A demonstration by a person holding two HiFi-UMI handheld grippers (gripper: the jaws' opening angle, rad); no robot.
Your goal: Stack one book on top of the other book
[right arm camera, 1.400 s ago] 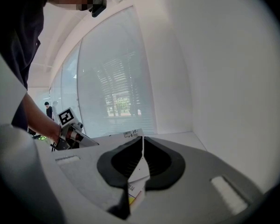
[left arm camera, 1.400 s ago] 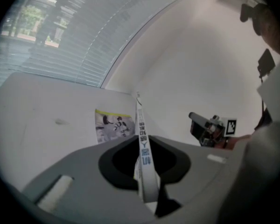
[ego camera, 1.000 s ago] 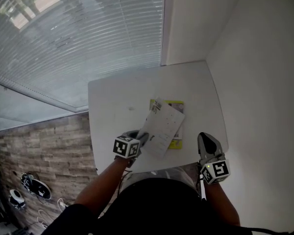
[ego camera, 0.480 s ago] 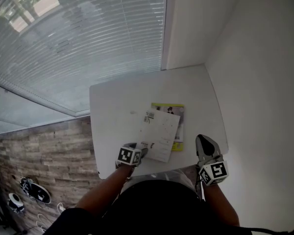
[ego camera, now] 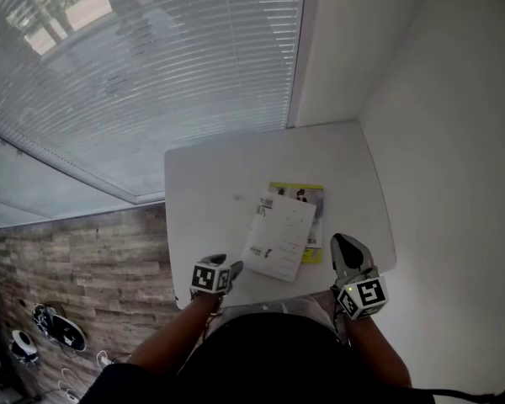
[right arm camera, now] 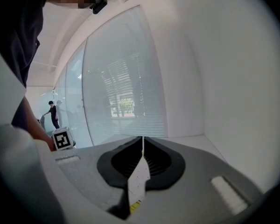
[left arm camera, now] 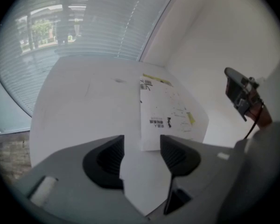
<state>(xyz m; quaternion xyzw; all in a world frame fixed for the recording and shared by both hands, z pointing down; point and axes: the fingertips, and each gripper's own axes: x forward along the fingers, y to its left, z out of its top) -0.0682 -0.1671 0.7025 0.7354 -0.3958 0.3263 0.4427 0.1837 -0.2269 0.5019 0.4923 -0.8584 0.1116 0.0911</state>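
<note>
A white book (ego camera: 279, 236) lies flat and slightly askew on a yellow-green book (ego camera: 310, 195) on the white table (ego camera: 210, 183). In the left gripper view the white book (left arm camera: 165, 113) lies just ahead of the jaws, with the yellow-green book's edge (left arm camera: 156, 79) showing beyond it. My left gripper (ego camera: 229, 266) hovers at the table's near edge, apart from the books; its jaws have just been opening and nothing is between them. My right gripper (ego camera: 343, 244) is at the near right edge, shut and empty, its pads meeting in the right gripper view (right arm camera: 143, 146).
A window with blinds (ego camera: 151, 66) runs behind the table, and a white wall (ego camera: 438, 141) closes the right side. A wood-plank floor (ego camera: 76, 259) with small objects lies to the left. A person stands far off behind glass (right arm camera: 51, 112).
The left gripper let go of the white book, which settled flat on the yellow-green one. It then drew back toward the near left table edge. The right gripper shifted only slightly.
</note>
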